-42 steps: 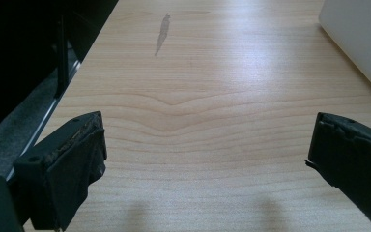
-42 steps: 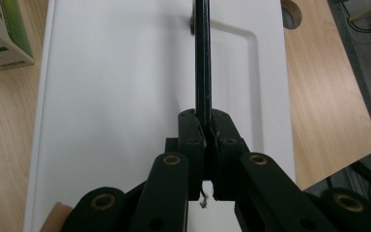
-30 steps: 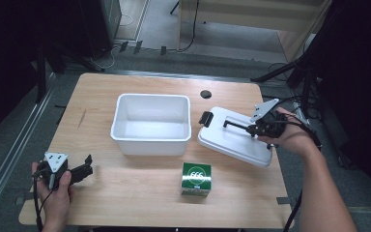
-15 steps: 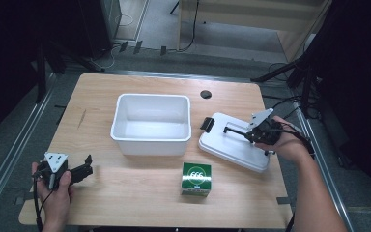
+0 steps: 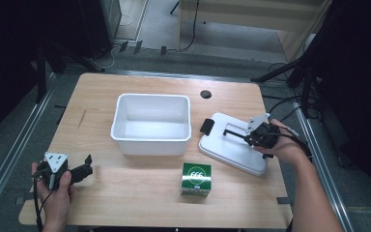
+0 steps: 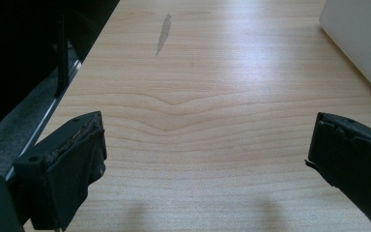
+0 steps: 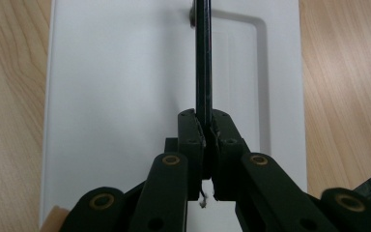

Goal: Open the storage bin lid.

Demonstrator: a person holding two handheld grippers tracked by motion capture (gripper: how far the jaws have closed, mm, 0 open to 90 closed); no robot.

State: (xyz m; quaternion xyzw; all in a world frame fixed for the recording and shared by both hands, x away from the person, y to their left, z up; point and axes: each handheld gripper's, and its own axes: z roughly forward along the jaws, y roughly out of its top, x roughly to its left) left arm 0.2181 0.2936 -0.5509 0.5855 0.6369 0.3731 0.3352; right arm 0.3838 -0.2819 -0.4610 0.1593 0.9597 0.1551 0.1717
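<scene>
A white bin (image 5: 150, 141) stands open at the table's middle. To its right a white lid (image 5: 227, 147) sits low over the tabletop; whether it rests fully I cannot tell. My right gripper (image 5: 235, 134) is shut on the lid's thin black handle (image 7: 203, 58), and in the right gripper view the jaws (image 7: 206, 121) pinch that bar above the lid (image 7: 116, 96). A black clip (image 5: 206, 126) sits at the lid's left end. My left gripper (image 5: 83, 168) is held at the front left, open, with bare wood between its jaws (image 6: 207, 164).
A green box (image 5: 196, 179) with a white round label stands in front of the bin and lid. A round black hole (image 5: 205, 94) is in the tabletop behind the bin. The bin's corner (image 6: 362, 38) lies far ahead of the left gripper.
My right hand has come down with the lid, which now lies lower and closer to the table. The left gripper, bin and green box have not moved.
</scene>
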